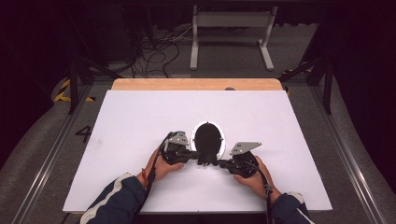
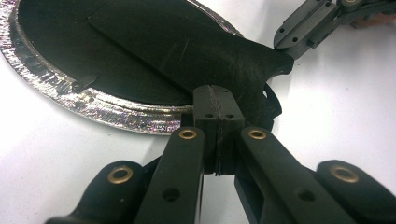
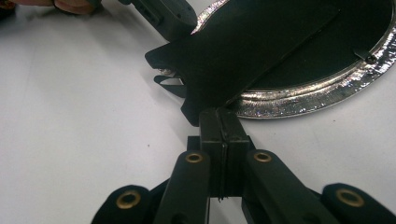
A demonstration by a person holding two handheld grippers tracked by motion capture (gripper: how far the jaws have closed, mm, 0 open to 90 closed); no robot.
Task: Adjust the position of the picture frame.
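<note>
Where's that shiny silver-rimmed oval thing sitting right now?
In the high view the silver-rimmed oval lies near the middle of the white table, just beyond both grippers, partly covered by the black sheet they pinch between them.

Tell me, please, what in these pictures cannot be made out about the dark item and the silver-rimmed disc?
- Black sheet: its material is unclear; in the high view it blends into the disc's dark middle.
- Silver-rimmed disc: cut off by the top edge in both gripper views, and partly covered by the sheet.
- Left gripper and right gripper: the pinched sheet edge is hidden between closed jaws.
- Small dark object at the table's far edge: too small to identify.
</note>
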